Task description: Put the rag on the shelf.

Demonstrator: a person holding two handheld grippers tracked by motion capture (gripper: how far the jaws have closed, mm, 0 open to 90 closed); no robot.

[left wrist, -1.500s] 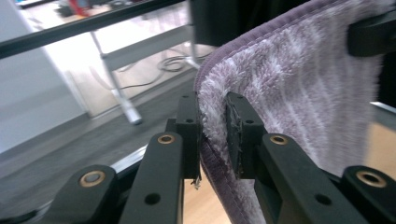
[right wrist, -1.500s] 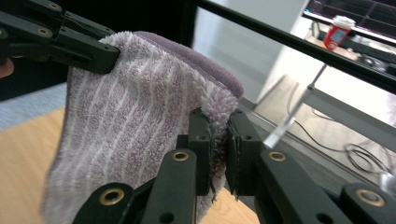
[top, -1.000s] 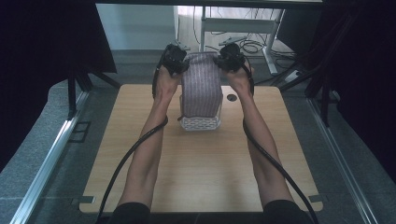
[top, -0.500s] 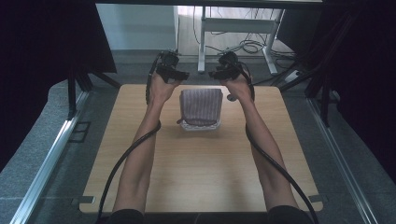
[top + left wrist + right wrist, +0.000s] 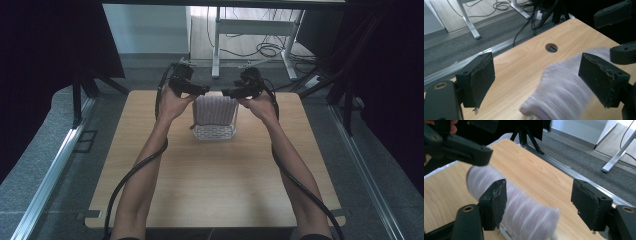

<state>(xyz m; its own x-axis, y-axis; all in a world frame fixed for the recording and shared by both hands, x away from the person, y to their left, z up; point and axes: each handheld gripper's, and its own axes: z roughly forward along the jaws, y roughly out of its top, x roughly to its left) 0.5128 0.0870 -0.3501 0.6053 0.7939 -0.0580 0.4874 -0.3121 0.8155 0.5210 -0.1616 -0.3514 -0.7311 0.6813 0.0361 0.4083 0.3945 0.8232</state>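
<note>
A lilac ribbed cloth (image 5: 215, 110) sits bunched in a small clear plastic basket (image 5: 215, 132) at the far middle of the wooden table (image 5: 210, 180). My left gripper (image 5: 201, 91) hovers at the cloth's upper left corner and my right gripper (image 5: 228, 93) at its upper right. Both pairs of jaws have just been opening and nothing is pinched between them. In the left gripper view the left gripper (image 5: 541, 77) stands wide above the blurred cloth (image 5: 564, 90). In the right gripper view the right gripper (image 5: 542, 202) also stands open over the cloth (image 5: 524, 207).
A round cable hole (image 5: 551, 47) is in the tabletop beyond the basket. Metal rails (image 5: 47, 175) run along both sides of the table. Desk legs and cables (image 5: 260, 47) stand on the floor behind it. The other gripper (image 5: 456, 145) is close at the upper left.
The cloth, held up tall by both grippers a second ago, has dropped and slumped into the basket. Both grippers let go, opened, and came lower in the picture.
</note>
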